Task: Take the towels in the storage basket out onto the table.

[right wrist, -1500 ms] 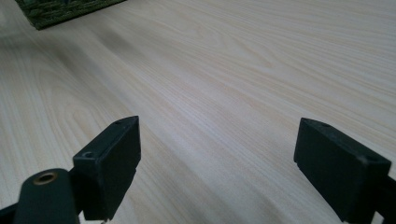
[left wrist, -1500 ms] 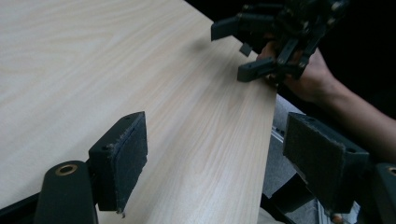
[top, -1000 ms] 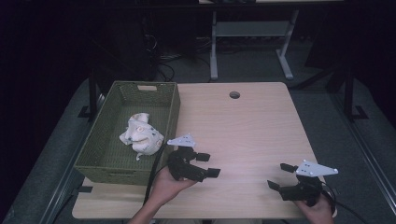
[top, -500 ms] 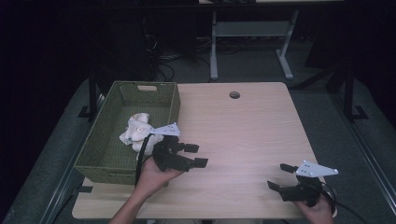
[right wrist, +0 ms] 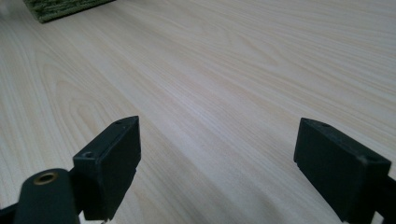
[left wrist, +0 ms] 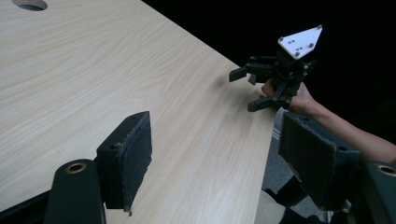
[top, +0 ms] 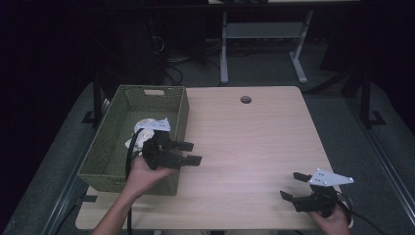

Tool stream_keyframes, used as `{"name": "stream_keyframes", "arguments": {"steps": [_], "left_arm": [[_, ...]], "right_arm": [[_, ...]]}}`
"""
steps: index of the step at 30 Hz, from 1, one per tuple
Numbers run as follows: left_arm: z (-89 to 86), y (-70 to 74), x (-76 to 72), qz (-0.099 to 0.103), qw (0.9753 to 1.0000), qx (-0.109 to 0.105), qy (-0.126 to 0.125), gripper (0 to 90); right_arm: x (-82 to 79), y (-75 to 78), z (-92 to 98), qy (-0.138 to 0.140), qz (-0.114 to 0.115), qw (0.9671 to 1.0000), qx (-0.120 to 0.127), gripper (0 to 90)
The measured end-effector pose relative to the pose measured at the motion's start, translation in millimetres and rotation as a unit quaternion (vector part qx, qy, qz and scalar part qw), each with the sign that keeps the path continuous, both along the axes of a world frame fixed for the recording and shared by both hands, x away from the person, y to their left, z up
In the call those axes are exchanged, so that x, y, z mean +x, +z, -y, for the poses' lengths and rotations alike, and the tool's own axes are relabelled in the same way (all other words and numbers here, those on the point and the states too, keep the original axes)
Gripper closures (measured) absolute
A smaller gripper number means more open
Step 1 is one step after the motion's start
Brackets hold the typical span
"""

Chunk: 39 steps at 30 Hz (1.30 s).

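Left gripper (top: 188,152), fingers wide, hovers beside the green woven basket (top: 112,147); right gripper (top: 295,186), fingers wide, at five o'clock on the pale wooden counter (top: 254,142).

Light wooden table (top: 254,142), round hole (top: 245,100) near far edge, green woven basket (top: 115,147) at its left
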<state>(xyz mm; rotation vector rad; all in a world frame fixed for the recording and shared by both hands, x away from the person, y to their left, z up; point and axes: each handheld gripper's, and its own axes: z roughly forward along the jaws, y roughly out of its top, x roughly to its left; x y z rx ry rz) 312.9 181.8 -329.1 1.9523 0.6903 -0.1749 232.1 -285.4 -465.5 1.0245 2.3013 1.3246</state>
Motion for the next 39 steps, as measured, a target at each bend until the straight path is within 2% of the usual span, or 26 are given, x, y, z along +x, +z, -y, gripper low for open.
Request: {"name": "stream_keyframes", "arguments": {"steps": [7, 8, 9, 10, 12, 14, 15, 16, 19, 20, 22, 24, 27, 28, 29, 31, 32, 33, 34, 35, 36, 37, 38, 39], "left_arm": [[-22.6, 4.2, 6.3, 0.000, 0.9997, -0.003, 0.026, 25.6], [-30.0, 3.5, 9.0, -0.007, 0.9994, -0.004, 0.034, 25.6], [-30.0, 3.5, 9.0, -0.007, 0.9994, -0.004, 0.034, 25.6], [-37.1, 2.4, 11.8, -0.005, 0.9988, 0.011, 0.047, 25.7], [-41.2, 1.8, 13.6, -0.008, 0.9986, 0.013, 0.051, 25.6], [-55.0, 1.6, 19.7, -0.014, 0.9973, 0.009, 0.072, 25.8], [-55.0, 1.6, 19.7, -0.014, 0.9973, 0.009, 0.072, 25.8], [-62.2, 1.8, 23.2, -0.013, 0.9968, 0.010, 0.078, 25.9], [-68.3, 1.2, 27.0, -0.017, 0.9958, 0.020, 0.088, 25.9], [-75.0, 0.1, 31.3, -0.019, 0.9945, 0.024, 0.100, 25.9], [-79.0, -0.6, 33.6, -0.023, 0.9942, 0.021, 0.103, 27.4], [-88.6, -3.7, 38.5, -0.032, 0.9922, 0.015, 0.120, 28.1], [-92.9, -7.1, 40.7, -0.042, 0.9917, 0.009, 0.121, 29.0], [-98.7, -11.1, 43.5, -0.052, 0.9897, 0.019, 0.132, 29.0], [-98.7, -11.1, 43.5, -0.052, 0.9897, 0.019, 0.132, 29.0], [-103.0, -13.1, 45.2, -0.053, 0.9876, 0.022, 0.146, 29.1], [-108.9, -15.1, 48.0, -0.055, 0.9849, 0.027, 0.162, 29.6], [-108.9, -15.1, 48.0, -0.055, 0.9849, 0.027, 0.162, 29.8], [-114.3, -17.5, 50.4, -0.061, 0.9813, 0.028, 0.180, 30.7], [-116.7, -18.6, 51.5, -0.062, 0.9799, 0.027, 0.187, 31.6], [-116.7, -18.6, 51.5, -0.062, 0.9799, 0.027, 0.187, 32.8], [-119.6, -19.2, 52.5, -0.062, 0.9782, 0.034, 0.195, 32.8], [-122.1, -19.9, 53.6, -0.063, 0.9758, 0.034, 0.207, 34.8], [-128.4, -21.6, 56.2, -0.067, 0.9723, 0.037, 0.221, 35.5]], "right_arm": [[-0.4, -0.5, 2.2, -0.004, -0.002, 1.0000, 0.000, 14.3], [-0.8, -0.1, 2.4, -0.005, -0.001, 1.0000, -0.003, 14.3], [-0.8, -0.1, 2.4, -0.005, -0.001, 1.0000, -0.003, 14.3], [-0.8, -0.4, 2.8, -0.006, -0.001, 1.0000, -0.001, 14.3], [-0.7, -0.5, 2.8, -0.006, -0.002, 1.0000, -0.001, 14.3], [-1.1, -0.7, 2.3, -0.004, -0.001, 1.0000, -0.002, 14.4], [-1.1, -0.3, 2.2, -0.005, -0.001, 1.0000, -0.002, 14.4], [-0.9, 0.1, 2.1, -0.005, 0.000, 1.0000, -0.003, 14.4], [-0.5, 0.9, 1.8, -0.006, 0.002, 1.0000, 0.001, 14.4], [-0.1, 0.9, 1.1, -0.006, 0.000, 1.0000, 0.002, 14.4], [0.0, 0.8, 0.7, -0.005, 0.000, 1.0000, 0.001, 14.4], [0.2, 0.7, 1.3, -0.004, -0.002, 1.0000, 0.000, 14.4], [-0.2, 1.6, 2.2, -0.005, 0.000, 1.0000, 0.003, 14.5], [-0.2, 1.7, 2.4, -0.005, 0.001, 1.0000, 0.003, 14.5], [-0.2, 1.6, 2.2, -0.005, 0.000, 1.0000, 0.003, 14.4], [-0.4, 1.4, 1.8, -0.005, -0.002, 1.0000, 0.003, 14.4], [-0.4, 1.3, 1.6, -0.003, 0.000, 1.0000, 0.001, 14.5], [-0.4, 1.3, 1.6, -0.003, 0.000, 1.0000, 0.001, 14.5], [0.2, 1.7, 1.8, -0.004, 0.000, 1.0000, 0.002, 14.5], [0.4, 2.4, 2.0, -0.005, 0.000, 1.0000, 0.002, 14.5], [0.4, 2.4, 2.0, -0.005, 0.000, 1.0000, 0.002, 14.5], [0.6, 2.9, 2.2, -0.007, 0.001, 1.0000, 0.004, 14.5], [1.2, 3.0, 2.9, -0.009, 0.001, 0.9999, 0.007, 14.4], [1.7, 2.4, 2.7, -0.008, 0.001, 1.0000, 0.006, 14.4]]}}
